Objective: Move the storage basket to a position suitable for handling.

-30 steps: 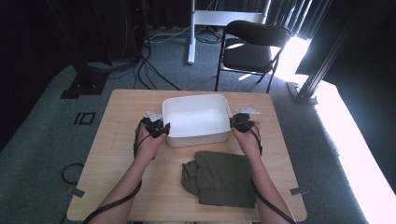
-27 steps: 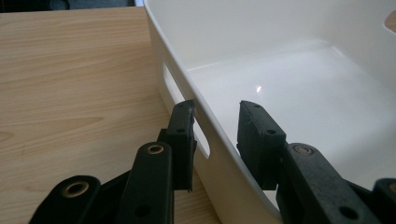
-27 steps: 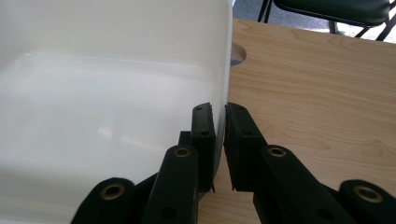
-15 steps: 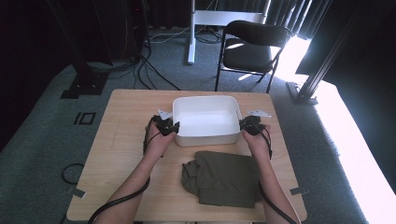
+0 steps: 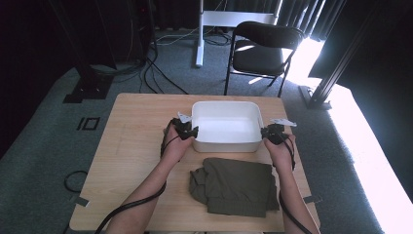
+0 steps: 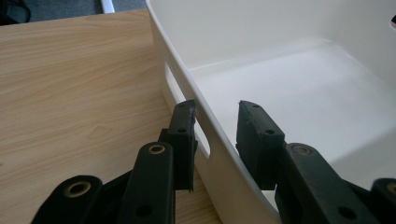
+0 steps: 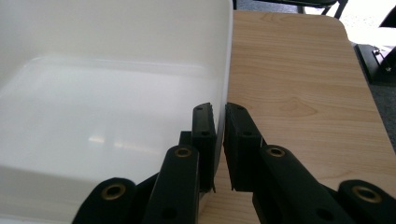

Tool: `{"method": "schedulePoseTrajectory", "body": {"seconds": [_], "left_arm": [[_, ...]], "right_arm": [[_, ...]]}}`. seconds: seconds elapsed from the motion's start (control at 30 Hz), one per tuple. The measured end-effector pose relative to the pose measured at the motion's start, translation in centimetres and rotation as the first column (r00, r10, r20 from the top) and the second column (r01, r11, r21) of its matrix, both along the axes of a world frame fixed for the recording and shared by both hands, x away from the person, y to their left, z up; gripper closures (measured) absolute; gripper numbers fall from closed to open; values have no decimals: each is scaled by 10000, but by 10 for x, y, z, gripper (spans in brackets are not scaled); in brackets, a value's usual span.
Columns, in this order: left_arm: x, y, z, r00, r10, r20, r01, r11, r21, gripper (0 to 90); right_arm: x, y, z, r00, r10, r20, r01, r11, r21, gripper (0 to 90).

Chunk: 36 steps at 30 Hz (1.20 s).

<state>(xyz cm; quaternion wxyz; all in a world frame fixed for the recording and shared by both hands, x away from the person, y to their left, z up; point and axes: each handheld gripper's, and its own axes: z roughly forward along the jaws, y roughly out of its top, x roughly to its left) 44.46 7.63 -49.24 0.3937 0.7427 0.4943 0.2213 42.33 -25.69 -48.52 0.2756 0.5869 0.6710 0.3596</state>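
Since the earlier frames, the white tub (image 5: 225, 127) has slid toward the right side of the table (image 5: 131, 146), and both my hands have travelled with it. From the high view I see it sitting on the far half of the tabletop, just beyond the folded olive garment (image 5: 234, 185), which lies apart from it on the near side.

My left gripper (image 5: 187, 131) is clamped on the tub's left wall; in the left gripper view the wall (image 6: 219, 135) runs between the 2 jaws, 1 pad outside by the handle slot (image 6: 201, 137) and 1 pad inside the tub. My right gripper (image 5: 273, 133) is pinched tight on the tub's right wall; in the right gripper view its jaws stand almost together with the thin rim (image 7: 226, 70) between them, 1 jaw inside, 1 over the wood. Beyond the table stands a black folding chair (image 5: 260, 48).
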Motion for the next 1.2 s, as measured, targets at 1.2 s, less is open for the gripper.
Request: {"method": "schedulePoseTrajectory", "body": {"seconds": [1.2], "left_arm": [[4, -23, 3, 9990, -355, -256, 360, 9992, 167, 687]], "right_arm": [[-1, -25, 1, 9989, -446, -110, 449, 9986, 292, 845]]}}
